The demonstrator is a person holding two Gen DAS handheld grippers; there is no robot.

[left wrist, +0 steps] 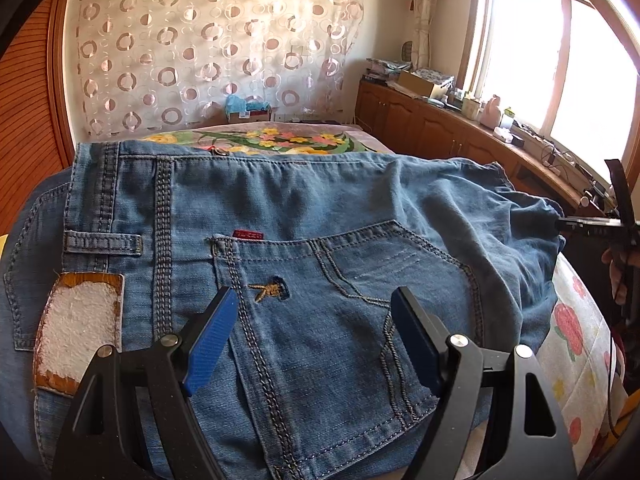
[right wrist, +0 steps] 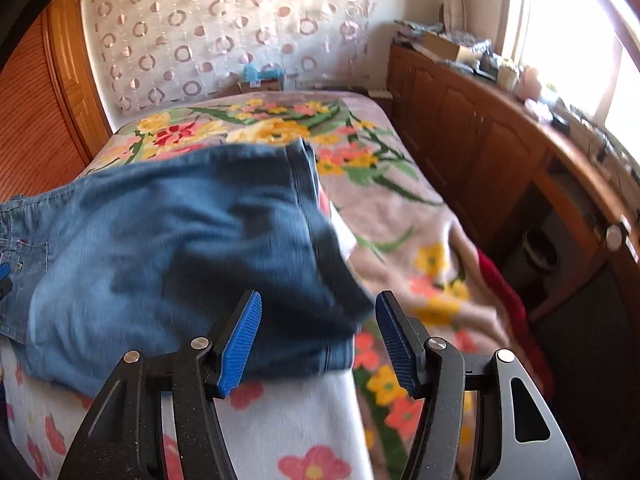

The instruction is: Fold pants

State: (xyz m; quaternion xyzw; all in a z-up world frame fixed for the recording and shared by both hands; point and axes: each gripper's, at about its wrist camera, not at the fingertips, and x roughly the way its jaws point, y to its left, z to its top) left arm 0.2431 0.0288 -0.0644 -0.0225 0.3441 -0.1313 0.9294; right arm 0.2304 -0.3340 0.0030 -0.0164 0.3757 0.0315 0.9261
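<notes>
Lying folded across the near end of the flowered bed [right wrist: 400, 208], blue denim pants [left wrist: 320, 240], left gripper [left wrist: 312, 336] wide open over the back pocket [left wrist: 340, 300], right gripper [right wrist: 318, 340] open, gripping nothing, wooden cabinets [right wrist: 460, 128] along the bed's right edge.

One pair of denim pants [left wrist: 320, 232] is seen on one flowered bed [right wrist: 400, 208], with two grippers counted: left gripper [left wrist: 312, 336], right gripper [right wrist: 318, 340].

Motion-blurred pants [right wrist: 180, 240] in the right wrist view, left end beyond the frame edge; windowsill clutter [left wrist: 496, 116] indistinct.
</notes>
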